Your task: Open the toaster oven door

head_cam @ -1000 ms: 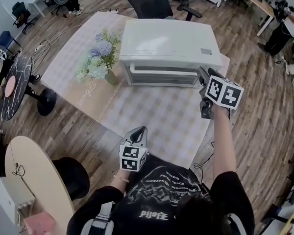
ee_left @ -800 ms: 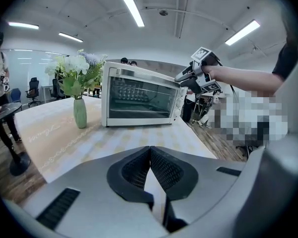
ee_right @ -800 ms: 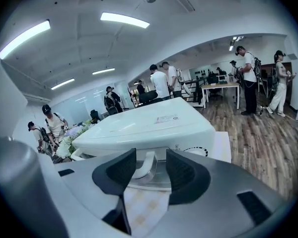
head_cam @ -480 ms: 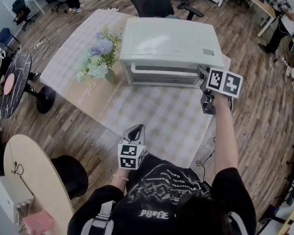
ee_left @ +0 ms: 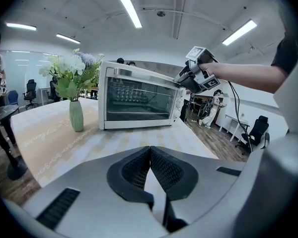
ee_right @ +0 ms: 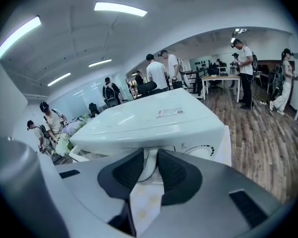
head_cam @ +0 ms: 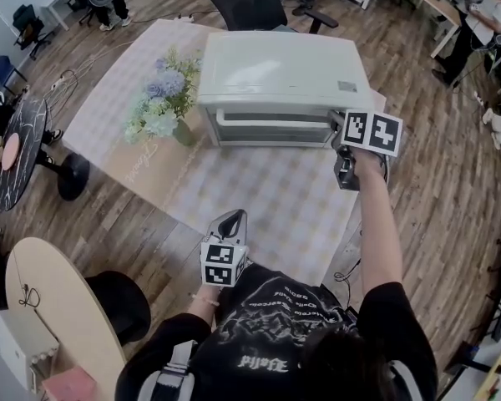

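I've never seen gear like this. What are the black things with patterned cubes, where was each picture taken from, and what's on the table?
No robot here: a person holds a two-jaw tool in each hand; the patterned cubes belong to them. One picture comes from a camera on the person's head, looking down. The other two come from cameras riding on each tool, looking along its jaws. On the cloth-covered table stand a white toaster oven and a vase of flowers. The right gripper has just been closing its jaws on the oven's door handle, which sits between them. The left gripper is shut and empty, near the person's body.
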Available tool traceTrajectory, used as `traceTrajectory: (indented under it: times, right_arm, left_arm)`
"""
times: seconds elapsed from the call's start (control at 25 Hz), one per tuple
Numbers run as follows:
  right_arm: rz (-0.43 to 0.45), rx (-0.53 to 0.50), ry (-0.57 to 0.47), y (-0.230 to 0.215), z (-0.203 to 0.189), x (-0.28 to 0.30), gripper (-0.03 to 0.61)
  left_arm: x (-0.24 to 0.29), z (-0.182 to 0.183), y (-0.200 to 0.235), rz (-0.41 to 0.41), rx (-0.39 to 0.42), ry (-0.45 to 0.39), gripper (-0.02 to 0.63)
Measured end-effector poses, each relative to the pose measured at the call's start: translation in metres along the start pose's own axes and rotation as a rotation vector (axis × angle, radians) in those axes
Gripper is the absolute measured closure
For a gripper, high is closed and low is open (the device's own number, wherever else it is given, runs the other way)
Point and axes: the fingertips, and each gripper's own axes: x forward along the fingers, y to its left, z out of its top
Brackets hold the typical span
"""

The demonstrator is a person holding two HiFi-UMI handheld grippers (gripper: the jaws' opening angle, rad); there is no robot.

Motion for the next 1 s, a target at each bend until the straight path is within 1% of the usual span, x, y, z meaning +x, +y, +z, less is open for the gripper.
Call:
traceTrajectory:
  times: [0.12,0.48,0.64,0.84,1.0]
  right_arm:
    - [-0.022,-0.036,0.007,0.001,0.000,0.000,0.479]
    - [-0.024,-0.032,-0.014,0.003,-0.012,-0.011,0.480]
    - [-0.026,-0.037,-0.023,0.003,-0.023,-0.017,0.482]
    - [0.003,0.003,-0.038,0.003,-0.044,-0.028,0.483]
    - [-0.014,-0.011,-0.044,0.003,-0.053,-0.035,0.486]
  left_arm:
    - [0.000,-0.002,0.001,-0.004,-0.008,0.006,0.594]
    - [0.000,-0.011,0.006,-0.026,-0.047,0.026,0.594]
    - [0.000,-0.016,0.006,-0.032,-0.044,0.026,0.594]
    - [-0.007,-0.019,0.011,-0.031,-0.053,0.024,0.594]
    - [-0.016,-0.025,0.014,-0.024,-0.045,0.033,0.594]
